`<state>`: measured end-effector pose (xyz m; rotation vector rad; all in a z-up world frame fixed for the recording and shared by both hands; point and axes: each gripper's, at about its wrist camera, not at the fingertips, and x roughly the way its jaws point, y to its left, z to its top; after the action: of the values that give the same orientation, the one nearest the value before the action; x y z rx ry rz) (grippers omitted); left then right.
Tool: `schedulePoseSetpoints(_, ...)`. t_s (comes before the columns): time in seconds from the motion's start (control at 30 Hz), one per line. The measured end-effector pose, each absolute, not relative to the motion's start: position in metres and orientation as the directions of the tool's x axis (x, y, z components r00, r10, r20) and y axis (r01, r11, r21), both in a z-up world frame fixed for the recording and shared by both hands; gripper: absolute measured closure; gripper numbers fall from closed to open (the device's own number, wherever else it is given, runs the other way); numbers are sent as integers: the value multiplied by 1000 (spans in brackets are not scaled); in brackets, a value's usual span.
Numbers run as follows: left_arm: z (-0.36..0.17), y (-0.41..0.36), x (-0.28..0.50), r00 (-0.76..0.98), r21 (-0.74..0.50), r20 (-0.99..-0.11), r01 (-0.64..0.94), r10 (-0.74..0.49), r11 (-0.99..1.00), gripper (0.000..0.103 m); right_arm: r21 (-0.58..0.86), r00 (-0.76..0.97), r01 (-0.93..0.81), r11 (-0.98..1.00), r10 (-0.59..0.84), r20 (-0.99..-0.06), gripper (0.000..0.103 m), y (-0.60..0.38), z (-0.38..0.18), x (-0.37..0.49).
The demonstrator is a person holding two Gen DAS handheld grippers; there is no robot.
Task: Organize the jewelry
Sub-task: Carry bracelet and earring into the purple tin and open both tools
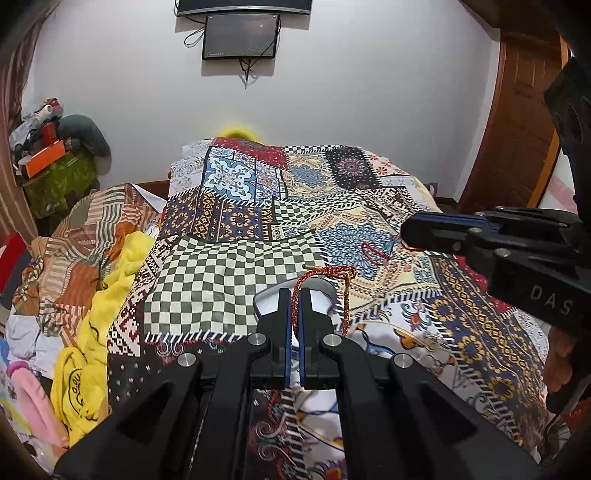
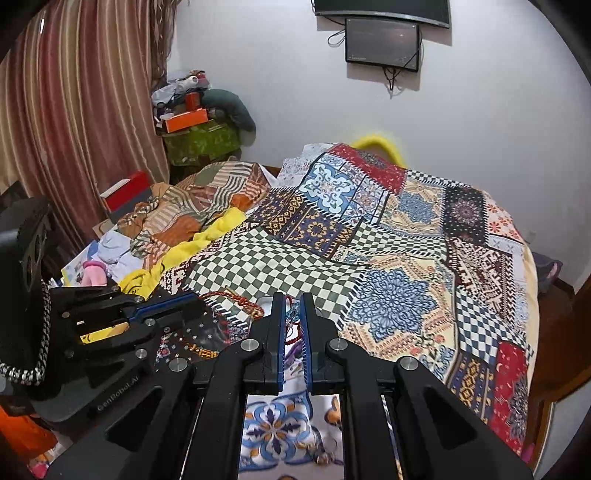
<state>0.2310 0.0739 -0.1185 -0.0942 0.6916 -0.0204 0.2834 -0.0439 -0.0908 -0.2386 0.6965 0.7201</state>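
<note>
A patchwork-covered bed (image 1: 229,266) carries crumpled clothes (image 1: 122,266) and a red bracelet (image 1: 375,253).

The left tongs (image 1: 294,295) pinch a red and gold cord (image 1: 325,275) above the patchwork bed cover (image 1: 236,266); the right tongs (image 1: 406,230) hang near a red bracelet (image 1: 373,253).

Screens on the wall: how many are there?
2. A larger screen sits at the top edge, partly cut off; a smaller screen hangs directly below it. Others could be out of frame.

Both wrist cams angled down, sharing bedspread (image 1: 236,266).
</note>
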Motion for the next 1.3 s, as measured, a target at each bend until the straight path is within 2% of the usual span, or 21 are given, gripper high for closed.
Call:
schedulePoseSetpoints(0.77,-193,93,306,636,-126,-767,-21,-84,992,102,165,339,-670,724,496,-799,96,-14,-159,353)
schedulePoseSetpoints(1.3,-211,92,321,601,-113,-796,-23,-77,993,102,169,255,-655,737,426,-868,96,-3,-197,369)
